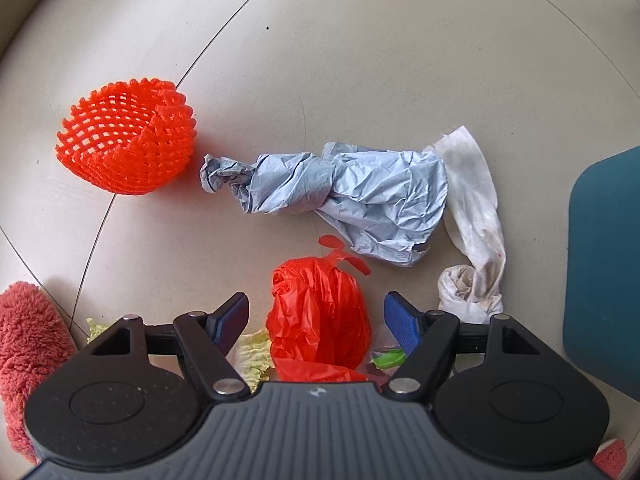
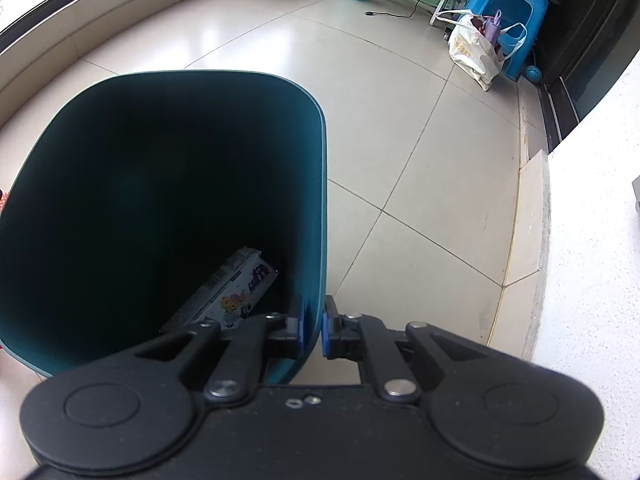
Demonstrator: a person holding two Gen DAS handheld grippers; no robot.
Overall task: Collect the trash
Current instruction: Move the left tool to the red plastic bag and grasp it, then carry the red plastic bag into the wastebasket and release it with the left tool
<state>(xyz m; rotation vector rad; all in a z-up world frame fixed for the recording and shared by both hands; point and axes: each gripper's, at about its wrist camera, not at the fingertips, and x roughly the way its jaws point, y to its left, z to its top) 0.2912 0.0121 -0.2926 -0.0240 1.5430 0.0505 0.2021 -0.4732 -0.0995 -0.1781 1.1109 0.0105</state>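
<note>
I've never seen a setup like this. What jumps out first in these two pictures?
In the left view, bright litter on the pale floor: an orange foam net at left, a crumpled red plastic bag between the open fingers of the left gripper, and grey-blue crumpled paper just beyond. In the right view, a dark teal bin fills the left side, with the right gripper pinching its rim and a printed carton inside.
</note>
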